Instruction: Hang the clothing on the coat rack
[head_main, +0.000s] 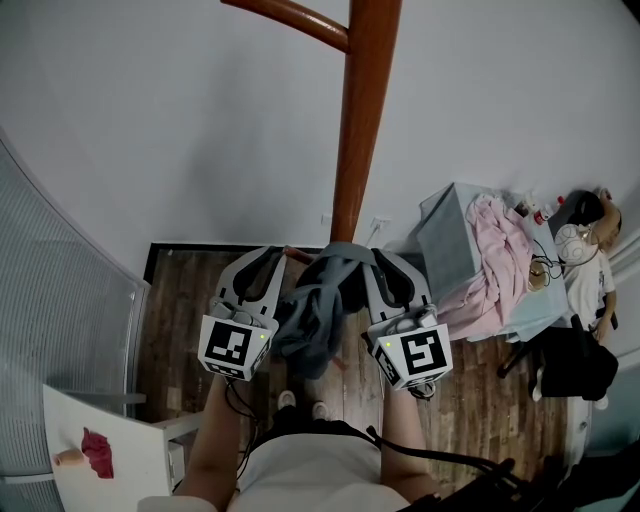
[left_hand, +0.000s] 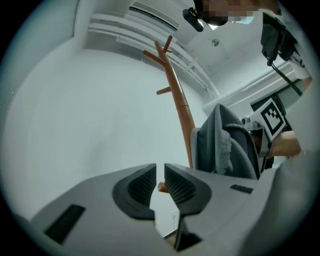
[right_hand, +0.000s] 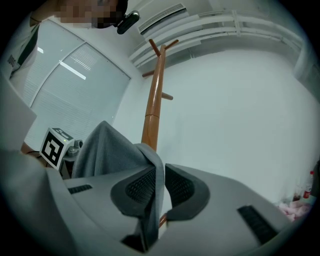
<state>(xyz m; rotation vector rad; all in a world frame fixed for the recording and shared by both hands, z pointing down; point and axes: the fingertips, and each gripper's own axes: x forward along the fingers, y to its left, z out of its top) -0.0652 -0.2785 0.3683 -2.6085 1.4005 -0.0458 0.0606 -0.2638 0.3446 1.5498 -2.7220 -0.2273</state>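
R gripper (right_hand: 159, 175): fingers clamped on a thin fold of the grey garment (head_main: 318, 300), which hangs bunched betw. the two grippers just short of the coat rack (head_main: 362, 120) pole, not yet on any of its pegs (right_hand: 168, 96). L gripper (left_hand: 160, 172): fingers all but closed w/ nothing in them, garment just beside it. Risk, as I judge it: one thin pinch carries the whole wt, so the fold could slip out & drop to the floor (head_main: 470, 400) on the lift, or the bunched cloth could snag the pole instead of catching higher up. No brand/label/text legible, only b/w square markers on the cubes (head_main: 415, 355).
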